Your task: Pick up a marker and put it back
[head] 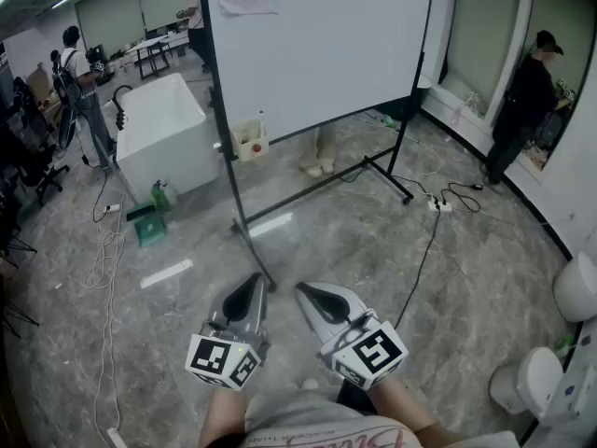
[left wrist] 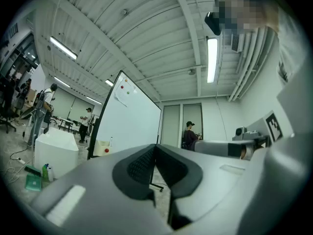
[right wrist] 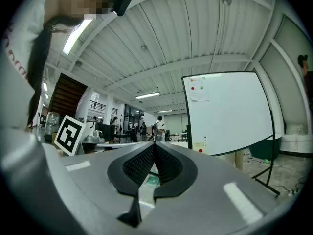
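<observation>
Grey stone floor is seen all round; no table is in play. Whiteboard on a wheeled stand is parked ahead, well apart from both grippers. A small box is hung at the board's lower left edge, presumably as the pen holder. A thin white stick standing upright in it is judged to be the marker, though it is too small for that to be confirmed. Stored upright, its top is left exposed for a pinch from above.

Left gripper and right gripper are held low and close to the body, side by side, both pointed towards the board. In each gripper view the jaws are pressed together at the tips, with nothing caught between them. This is read as a carry posture, not a reach.

Task is judged not started: the marker is untouched in the box. For a pick, one set of jaws would have to be spread and the gap to the board closed first. Cables are trailed across the floor right of the stand, a possible trip risk on the approach. People are seen at the room's edges, well clear of the board.
</observation>
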A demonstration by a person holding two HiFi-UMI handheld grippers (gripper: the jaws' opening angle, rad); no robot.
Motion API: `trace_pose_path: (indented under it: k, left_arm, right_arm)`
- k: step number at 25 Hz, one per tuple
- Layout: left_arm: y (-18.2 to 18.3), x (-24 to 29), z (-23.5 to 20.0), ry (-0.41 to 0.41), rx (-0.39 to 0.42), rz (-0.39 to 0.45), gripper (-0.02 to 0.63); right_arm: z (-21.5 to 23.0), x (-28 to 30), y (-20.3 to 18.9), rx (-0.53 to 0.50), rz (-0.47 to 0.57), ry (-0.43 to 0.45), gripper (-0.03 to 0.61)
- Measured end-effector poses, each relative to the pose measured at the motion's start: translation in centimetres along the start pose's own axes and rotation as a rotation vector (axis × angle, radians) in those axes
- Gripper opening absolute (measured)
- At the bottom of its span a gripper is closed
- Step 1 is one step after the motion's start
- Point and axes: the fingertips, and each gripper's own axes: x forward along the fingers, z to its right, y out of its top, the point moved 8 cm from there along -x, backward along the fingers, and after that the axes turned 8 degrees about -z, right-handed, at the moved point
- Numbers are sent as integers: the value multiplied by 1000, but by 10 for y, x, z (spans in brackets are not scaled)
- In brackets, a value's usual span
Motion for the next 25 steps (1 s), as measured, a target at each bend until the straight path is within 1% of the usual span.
trace_pose_path:
  k: [7,13,16,19,25]
  left_arm:
    - [-6,-6,7,32,4,-9,-1]
    - [-13,-6,6,50,-1,-27,-1]
    - [-10,2,6,49,8,-27,-1]
    - [-9,12,4,39,17,-31,-1]
    - [-4,44,-19,38,22,-46,-2]
  right_arm:
    - [9,-12,-18,33,-51,6,0]
    - [15,-11,-23,50,-60,40,0]
    - [22,-4,-21,39,-53,64,0]
    - [31,5,-18,52,-48,71,2]
    - [60,35,-10,54,-30,81,2]
